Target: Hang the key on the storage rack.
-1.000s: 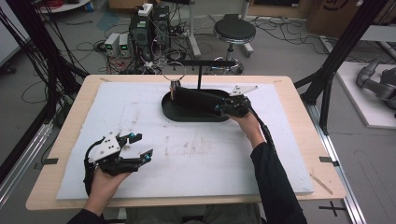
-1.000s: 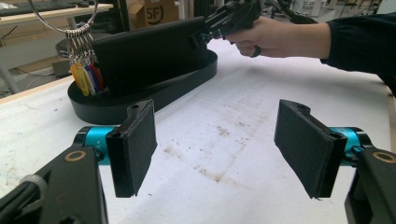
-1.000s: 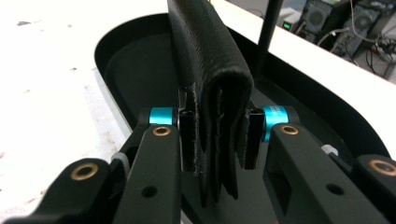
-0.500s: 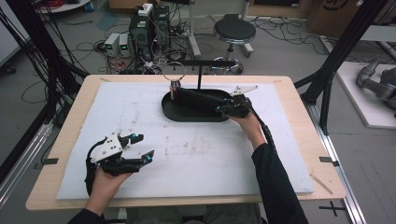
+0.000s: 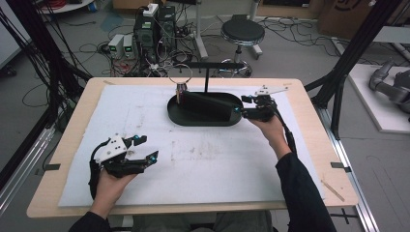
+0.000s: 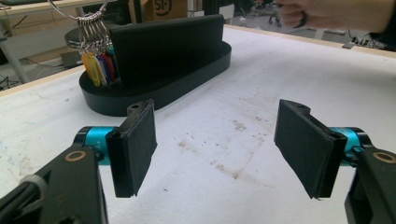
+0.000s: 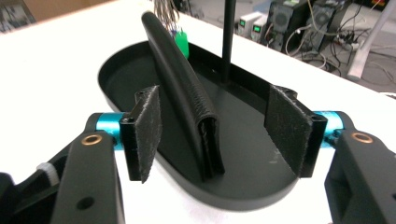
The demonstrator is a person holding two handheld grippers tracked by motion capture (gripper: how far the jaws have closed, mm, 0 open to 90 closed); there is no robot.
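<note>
A black folded wallet (image 5: 205, 104) stands on its edge in the black oval tray (image 5: 203, 121), spine up. My right gripper (image 5: 239, 106) sits at the tray's right end. Its jaws have just been opening and now stand open, with the wallet's near end (image 7: 182, 88) between the pads (image 7: 149, 126) but untouched. A key ring (image 5: 180, 75) with coloured tags (image 6: 98, 65) hangs from the stand's arm over the tray's left end. My left gripper (image 5: 147, 147) rests low at the front left of the mat, open and with nothing in it (image 6: 219, 140).
The stand's thin black post (image 7: 228, 37) rises from the tray behind the wallet. A white mat (image 5: 217, 164) covers the wooden table. Computers, cables and a stool stand on the floor beyond the far edge.
The right gripper's jaws have opened off the wallet and the hand has drawn back a little to the right. The left gripper has stayed put.
</note>
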